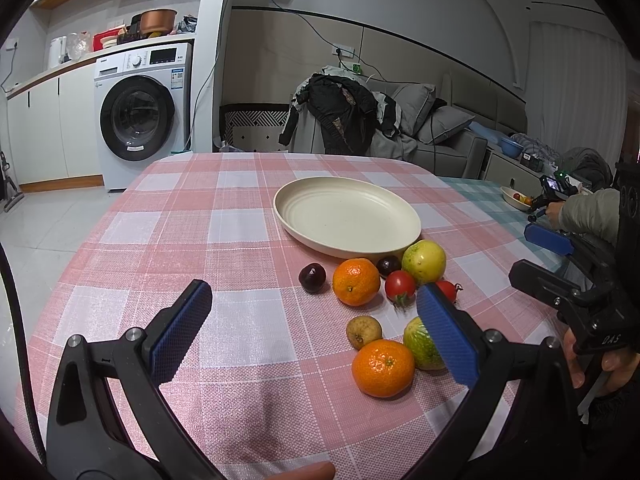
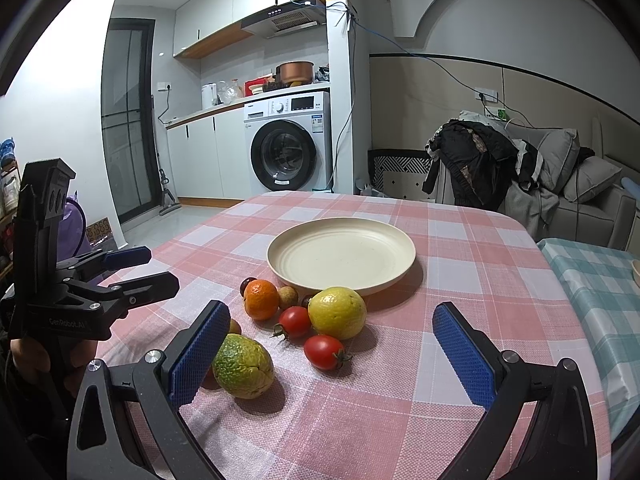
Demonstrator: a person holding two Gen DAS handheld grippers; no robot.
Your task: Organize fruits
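A cream plate (image 1: 346,216) (image 2: 341,254) lies empty on the pink checked tablecloth. In front of it is a cluster of fruit: two oranges (image 1: 383,367) (image 1: 356,281), a yellow-green round fruit (image 1: 424,261) (image 2: 337,312), two red tomatoes (image 2: 295,321) (image 2: 324,352), dark plums (image 1: 312,277), a small brown fruit (image 1: 363,332) and a mottled green fruit (image 2: 243,365). My left gripper (image 1: 316,320) hovers open, left of the near orange, holding nothing. My right gripper (image 2: 332,354) is open too, with the nearer tomato between its fingers' lines and the green fruit beside its left pad (image 2: 200,352).
A second table with a teal checked cloth (image 2: 592,280) adjoins on the right and carries a small bowl of fruit (image 1: 516,198). There another person's sleeve (image 1: 588,212) holds a device. A chair draped with clothes (image 1: 340,116) stands behind the far table edge.
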